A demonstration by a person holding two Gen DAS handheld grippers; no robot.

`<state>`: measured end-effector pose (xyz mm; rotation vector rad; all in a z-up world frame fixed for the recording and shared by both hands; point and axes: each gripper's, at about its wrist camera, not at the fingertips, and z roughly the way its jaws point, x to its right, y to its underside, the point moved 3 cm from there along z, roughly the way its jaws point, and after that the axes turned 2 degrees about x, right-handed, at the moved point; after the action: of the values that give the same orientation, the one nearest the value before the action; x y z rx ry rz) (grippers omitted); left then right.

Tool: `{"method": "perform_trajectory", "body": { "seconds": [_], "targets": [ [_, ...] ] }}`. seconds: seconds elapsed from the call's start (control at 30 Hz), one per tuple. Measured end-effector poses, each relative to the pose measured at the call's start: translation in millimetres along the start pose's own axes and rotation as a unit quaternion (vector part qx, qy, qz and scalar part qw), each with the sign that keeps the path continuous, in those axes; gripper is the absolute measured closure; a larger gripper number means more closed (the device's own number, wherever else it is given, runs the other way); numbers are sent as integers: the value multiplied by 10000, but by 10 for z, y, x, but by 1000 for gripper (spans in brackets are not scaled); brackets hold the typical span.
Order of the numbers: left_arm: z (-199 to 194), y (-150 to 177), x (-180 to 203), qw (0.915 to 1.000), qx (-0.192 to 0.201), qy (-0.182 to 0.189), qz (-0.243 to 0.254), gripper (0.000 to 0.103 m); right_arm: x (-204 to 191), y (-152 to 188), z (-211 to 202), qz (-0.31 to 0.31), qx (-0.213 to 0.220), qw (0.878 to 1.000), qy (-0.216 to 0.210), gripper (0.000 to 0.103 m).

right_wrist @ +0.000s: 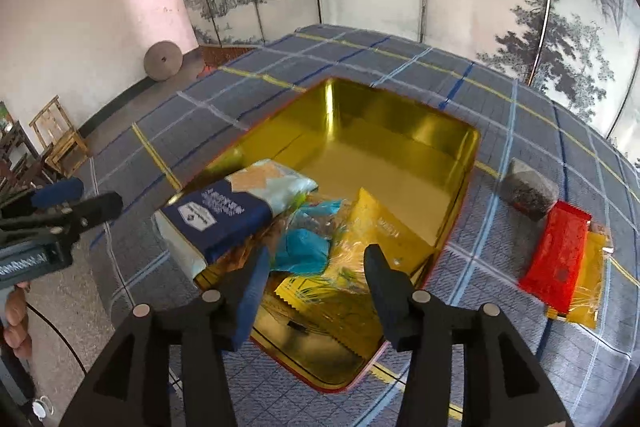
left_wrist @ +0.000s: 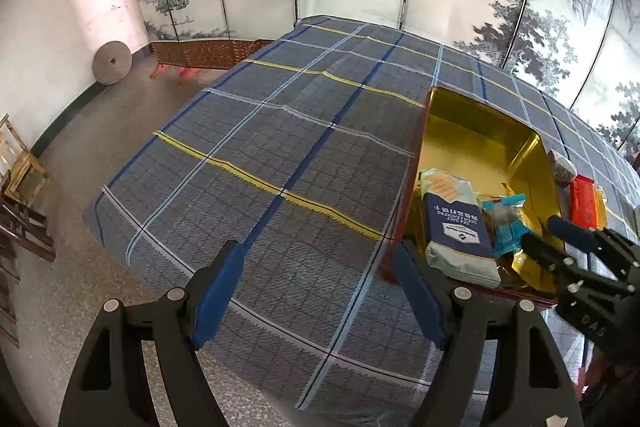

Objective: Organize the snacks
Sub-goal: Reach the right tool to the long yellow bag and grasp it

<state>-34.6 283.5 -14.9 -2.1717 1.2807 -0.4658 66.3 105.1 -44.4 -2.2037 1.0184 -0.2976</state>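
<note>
the right gripper hangs over the near end of the gold tin, jaws parted above a yellow packet, gripping nothing. the left gripper holds its jaws wide and empty over the checked worktop. a red packet lies outside the tin.

I see the counter under a blue plaid cloth, bearing an open gold tin, a grey packet, and a red packet atop a yellow one.
</note>
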Motion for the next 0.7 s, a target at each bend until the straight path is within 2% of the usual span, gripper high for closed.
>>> {"method": "perform_trajectory", "body": {
  "seconds": [0.17, 0.3, 0.5, 0.7],
  "targets": [
    [-38, -31, 76, 10000, 53, 45, 57, 28, 298, -48, -208, 290, 285, 9990, 195, 52],
    [-51, -60, 187, 9998, 72, 104, 137, 28, 754, -18, -350, 646, 387, 9954, 598, 52],
    [-86, -117, 398, 9992, 128, 193, 338, 28, 1602, 183, -500, 1221, 348, 9822, 1383, 52],
    [-95, -158, 589, 9985, 126, 261, 463, 28, 2128, 329, -502, 1493, 210, 9713, 1838, 52]
  ]
}}
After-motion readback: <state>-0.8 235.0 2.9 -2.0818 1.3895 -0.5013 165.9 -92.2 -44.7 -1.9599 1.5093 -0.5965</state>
